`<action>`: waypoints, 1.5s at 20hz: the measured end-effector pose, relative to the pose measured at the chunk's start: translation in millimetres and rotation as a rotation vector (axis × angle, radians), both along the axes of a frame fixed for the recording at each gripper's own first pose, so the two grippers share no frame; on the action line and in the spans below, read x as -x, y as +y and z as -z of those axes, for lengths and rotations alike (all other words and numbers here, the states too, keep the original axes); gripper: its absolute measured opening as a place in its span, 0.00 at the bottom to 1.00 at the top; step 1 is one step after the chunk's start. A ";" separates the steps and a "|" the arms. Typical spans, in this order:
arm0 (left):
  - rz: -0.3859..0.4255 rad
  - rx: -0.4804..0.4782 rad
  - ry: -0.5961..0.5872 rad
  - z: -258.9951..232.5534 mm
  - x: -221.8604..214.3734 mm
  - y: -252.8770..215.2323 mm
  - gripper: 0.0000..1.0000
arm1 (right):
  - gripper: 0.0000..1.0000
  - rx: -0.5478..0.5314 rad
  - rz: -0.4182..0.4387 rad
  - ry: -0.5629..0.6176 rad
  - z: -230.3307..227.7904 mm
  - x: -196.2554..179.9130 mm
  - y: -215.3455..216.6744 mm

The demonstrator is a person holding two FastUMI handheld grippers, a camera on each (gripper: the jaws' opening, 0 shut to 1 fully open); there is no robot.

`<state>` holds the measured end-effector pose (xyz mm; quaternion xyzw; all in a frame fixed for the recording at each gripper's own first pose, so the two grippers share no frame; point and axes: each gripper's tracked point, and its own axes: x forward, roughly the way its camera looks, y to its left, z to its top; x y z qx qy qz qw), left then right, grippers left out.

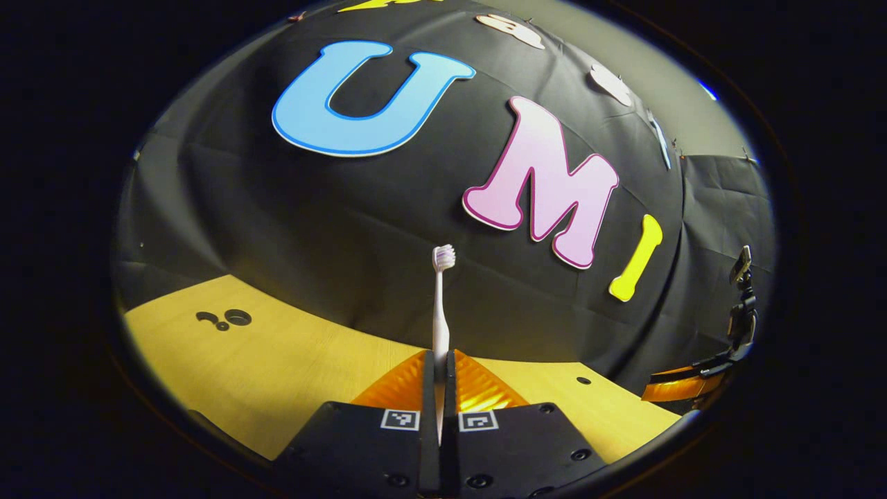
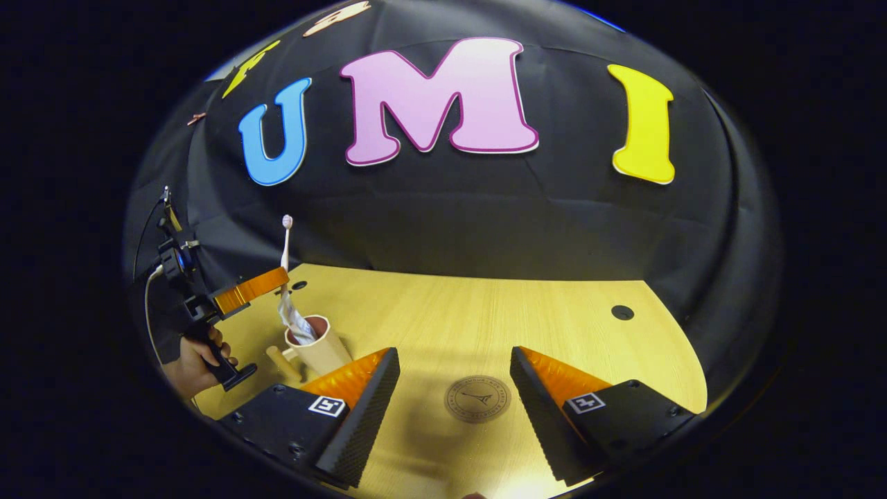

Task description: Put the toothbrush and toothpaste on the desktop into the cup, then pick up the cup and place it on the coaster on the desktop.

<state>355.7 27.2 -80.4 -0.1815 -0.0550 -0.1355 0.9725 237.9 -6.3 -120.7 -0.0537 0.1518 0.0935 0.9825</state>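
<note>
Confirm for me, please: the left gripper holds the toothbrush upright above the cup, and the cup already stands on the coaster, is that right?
Not quite: the cup stands on the bare desktop, well apart from the coaster, as the right gripper view shows. The left gripper does hold the toothbrush upright above the cup.

Light wood-grain desktop (image 2: pixel 485 312) is seen w/ a rounded far edge, lit brighter toward the near side. Small round dark hole (image 2: pixel 622 312) is set far right in the right gripper view; another hole (image 2: pixel 299 285) far left. In the left gripper view, a cluster of dark cut-outs (image 1: pixel 225 319) is seen far left. Black cloth wall (image 2: pixel 485 215) hangs behind.
</note>
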 end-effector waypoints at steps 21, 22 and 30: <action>0.046 -0.268 0.210 50.9 75.3 -8.3 0.97 | 0.98 -0.020 0.113 0.005 -4.6 36.1 -70.3; 0.050 -0.285 0.235 53.7 79.4 -9.7 0.97 | 0.98 -0.022 0.120 0.005 -6.7 40.0 -75.3; 0.127 -0.394 0.443 88.3 98.8 -27.2 0.98 | 0.98 -0.089 0.157 0.030 -11.0 71.1 -110.2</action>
